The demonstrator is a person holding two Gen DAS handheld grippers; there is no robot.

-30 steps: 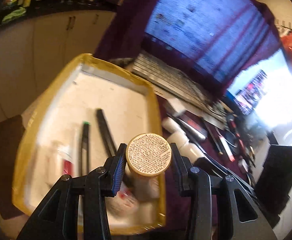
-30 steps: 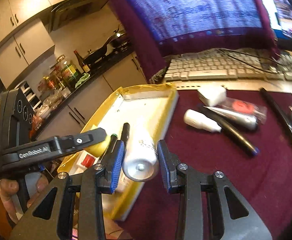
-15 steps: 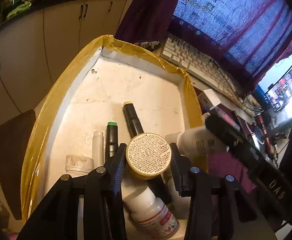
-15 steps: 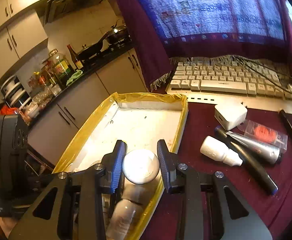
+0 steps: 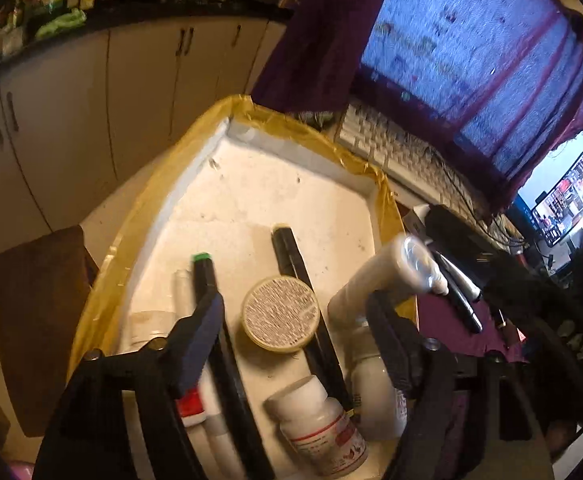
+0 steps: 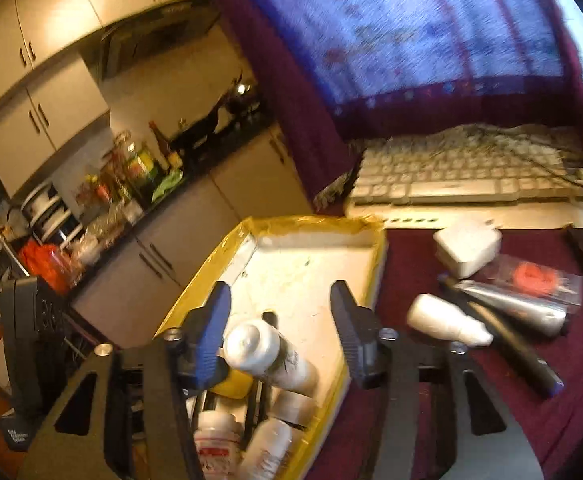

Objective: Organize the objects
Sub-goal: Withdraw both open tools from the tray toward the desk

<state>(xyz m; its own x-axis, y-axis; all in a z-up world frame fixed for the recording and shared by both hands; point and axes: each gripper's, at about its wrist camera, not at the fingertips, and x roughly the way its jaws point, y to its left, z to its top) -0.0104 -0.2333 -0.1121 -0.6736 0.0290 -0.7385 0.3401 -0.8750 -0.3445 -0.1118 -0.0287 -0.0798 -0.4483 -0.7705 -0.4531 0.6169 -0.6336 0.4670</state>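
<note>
A white tray with a yellow-taped rim (image 5: 171,184) holds several items. In the left wrist view my left gripper (image 5: 295,320) is open above it. A round yellow jar with a printed label (image 5: 280,313) lies free in the tray between its fingers. A white bottle (image 5: 387,276) leans on the tray's right rim. In the right wrist view my right gripper (image 6: 279,316) is open over the tray (image 6: 315,226), and the white bottle (image 6: 269,354) lies free below it. The yellow jar (image 6: 231,386) sits just beneath the bottle.
The tray also holds black markers (image 5: 291,256), a green-capped marker (image 5: 203,268) and a white pill bottle (image 5: 319,428). On the maroon cloth lie a small white dropper bottle (image 6: 443,320), a silver tube (image 6: 519,310), a black pen (image 6: 511,348) and a white adapter (image 6: 467,250). A keyboard (image 6: 471,172) lies behind.
Both grippers have opened. The left one let go of the yellow jar and the right one let go of the white bottle; both things now lie in the tray.
</note>
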